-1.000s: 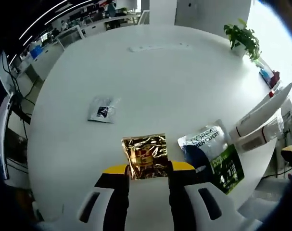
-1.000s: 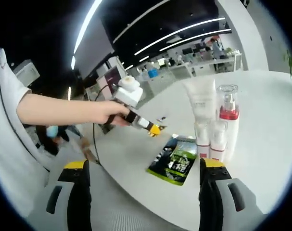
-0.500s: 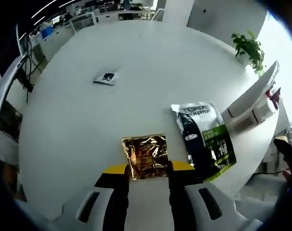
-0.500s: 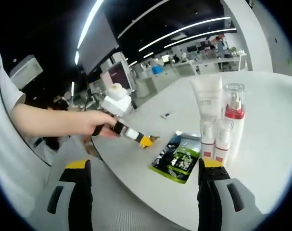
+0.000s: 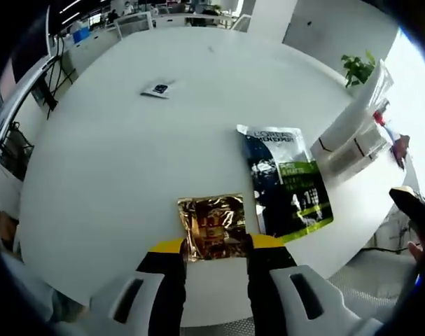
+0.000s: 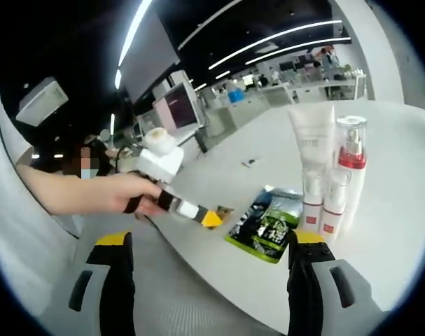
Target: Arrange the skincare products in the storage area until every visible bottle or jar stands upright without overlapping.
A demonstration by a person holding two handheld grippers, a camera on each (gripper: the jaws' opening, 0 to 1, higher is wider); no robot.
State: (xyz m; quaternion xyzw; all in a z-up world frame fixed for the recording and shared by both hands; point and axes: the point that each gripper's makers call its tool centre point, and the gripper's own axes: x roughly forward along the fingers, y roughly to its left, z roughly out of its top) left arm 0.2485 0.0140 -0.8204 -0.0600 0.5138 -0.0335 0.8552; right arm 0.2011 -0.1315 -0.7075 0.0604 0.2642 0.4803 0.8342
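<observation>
My left gripper (image 5: pixel 213 241) is shut on a crinkled gold sachet (image 5: pixel 212 225), held just over the white table's near edge. A black and green sachet (image 5: pixel 286 185) lies flat to its right. Beyond it, a white tube (image 5: pixel 352 112) and smaller tubes (image 5: pixel 359 147) stand together. In the right gripper view, a hand holds the left gripper (image 6: pixel 211 219) at the table edge with the gold sachet (image 6: pixel 223 210). There the tall white tube (image 6: pixel 314 143), a red pump bottle (image 6: pixel 352 164) and two small tubes (image 6: pixel 323 203) stand upright by the black and green sachet (image 6: pixel 267 224). My right gripper (image 6: pixel 210 241) is open, off the table.
A small grey sachet (image 5: pixel 158 89) lies far out on the round white table (image 5: pixel 142 161). A potted plant (image 5: pixel 357 68) stands at the far right edge. The person's arm (image 6: pixel 65 192) reaches in from the left. Desks and monitors fill the office behind.
The left gripper has drawn back toward the table's near edge with the gold sachet still in its jaws. The right gripper stays open and has shifted slightly.
</observation>
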